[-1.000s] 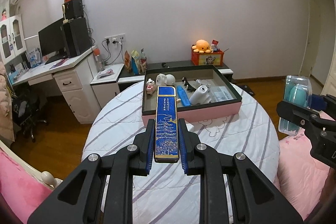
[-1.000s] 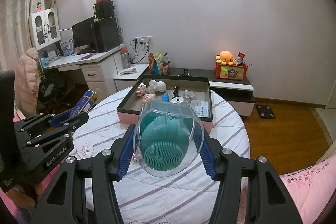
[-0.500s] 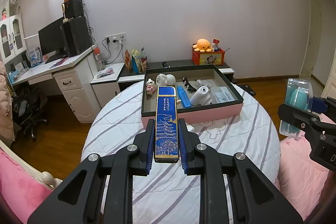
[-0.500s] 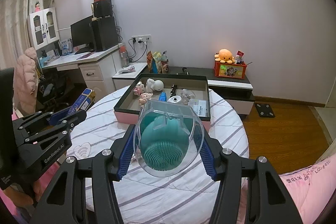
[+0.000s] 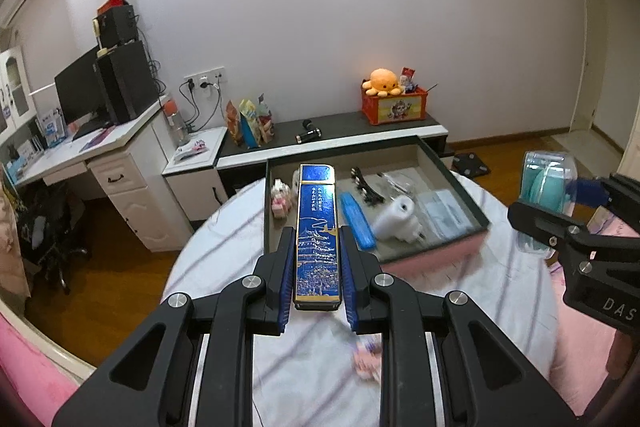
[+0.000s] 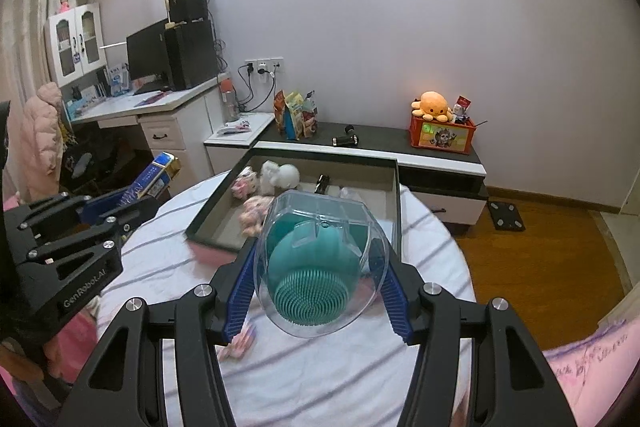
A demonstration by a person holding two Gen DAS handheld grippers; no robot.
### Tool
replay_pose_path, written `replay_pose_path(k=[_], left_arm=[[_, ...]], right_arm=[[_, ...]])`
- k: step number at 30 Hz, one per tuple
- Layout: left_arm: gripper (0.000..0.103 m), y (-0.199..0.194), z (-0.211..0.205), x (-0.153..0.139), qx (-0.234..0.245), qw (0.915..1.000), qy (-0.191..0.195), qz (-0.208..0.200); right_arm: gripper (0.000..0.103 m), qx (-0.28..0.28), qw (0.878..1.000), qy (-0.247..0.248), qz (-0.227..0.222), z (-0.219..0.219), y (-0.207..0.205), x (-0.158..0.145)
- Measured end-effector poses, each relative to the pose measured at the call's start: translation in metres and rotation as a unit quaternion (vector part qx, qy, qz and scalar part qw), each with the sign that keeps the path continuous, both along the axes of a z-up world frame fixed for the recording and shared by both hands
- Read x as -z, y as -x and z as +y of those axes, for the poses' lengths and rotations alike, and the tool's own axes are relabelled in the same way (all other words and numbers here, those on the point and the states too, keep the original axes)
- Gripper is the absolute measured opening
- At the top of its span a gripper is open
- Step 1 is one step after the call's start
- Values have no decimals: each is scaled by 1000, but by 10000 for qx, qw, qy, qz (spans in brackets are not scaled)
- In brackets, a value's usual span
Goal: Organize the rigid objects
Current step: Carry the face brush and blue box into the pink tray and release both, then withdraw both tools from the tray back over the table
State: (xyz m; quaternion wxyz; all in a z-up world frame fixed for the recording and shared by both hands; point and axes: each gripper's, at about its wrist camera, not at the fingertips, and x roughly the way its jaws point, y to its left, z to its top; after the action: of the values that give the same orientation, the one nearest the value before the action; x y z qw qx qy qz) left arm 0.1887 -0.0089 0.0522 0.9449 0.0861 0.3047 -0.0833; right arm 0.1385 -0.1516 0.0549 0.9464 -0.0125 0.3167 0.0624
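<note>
The left gripper (image 5: 317,275) is clamped on a long, slim blue box (image 5: 317,231), its blue ribbed pads pressing the two long sides. The box has a gold edge, a glossy royal-blue face printed with a pale pagoda-and-skyline drawing, and a column of small gold characters near the far end; a seam sets off a short cap section at that end. It points forward above the round table (image 5: 460,291), which wears a white cloth with grey stripes, its far tip over the near-left part of the storage tray (image 5: 436,259).

The right gripper (image 6: 316,283) holds a clear plastic case (image 6: 320,263) — a rounded, dome-like shell with a flat-cornered top — gripped from both sides by its pads. Inside sits a teal silicone brush (image 6: 310,267), bulbous, with a disc of fine concentric bristles facing the camera. The case hangs over the table, just in front of the tray's near wall.

The tray is shallow, dark-rimmed with a pink outer wall and grey floor. In it lie a blue rectangular case (image 5: 357,223), a white plug-shaped device (image 5: 396,221), a flat clear packet (image 5: 444,213), a small black item, and small pink and white figurines (image 6: 280,175) at the left end — all slightly blurred.
</note>
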Motion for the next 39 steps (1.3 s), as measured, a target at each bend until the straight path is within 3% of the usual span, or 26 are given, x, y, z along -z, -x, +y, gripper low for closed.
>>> replay_pose_path(k=[6,11,16,20,21,22,23,25,27,39], left_arm=[[21,-82,-6,15,-40,9988,-177,447],[21,-142,-5,46,-73,9944,-197,1034],[21,-176,-5,73,-81,9880,-186,1530],[22,-187,-3,83,-153,9859,-270,1646],[25,-189,-2,84,-155,9854,-257,1676],[46,-190,-2,85,-153,9843,-259,1740],[80,-192,-2,85,-203,9824,-281,1835],[101,-192,1,82,-269,9858,-214,1646],[101,-188,1,77,-307,9888,-260,1436],[101,-190,4,75,-397,9888,-258,1414]], right_arm=[[58,42,9995,67,291,-9,-79,9],[58,211,9970,193,726,-16,-148,32],[57,331,9908,360,1262,-21,-203,69],[58,321,9864,337,1574,-28,-226,91],[58,299,9848,310,1682,-28,-228,95],[58,311,9839,250,1742,-30,-230,97],[63,356,9838,202,1744,-31,-230,97],[78,430,9860,158,1602,-34,-229,91],[81,488,9882,174,1443,-36,-227,84],[81,407,9886,233,1430,-33,-218,77]])
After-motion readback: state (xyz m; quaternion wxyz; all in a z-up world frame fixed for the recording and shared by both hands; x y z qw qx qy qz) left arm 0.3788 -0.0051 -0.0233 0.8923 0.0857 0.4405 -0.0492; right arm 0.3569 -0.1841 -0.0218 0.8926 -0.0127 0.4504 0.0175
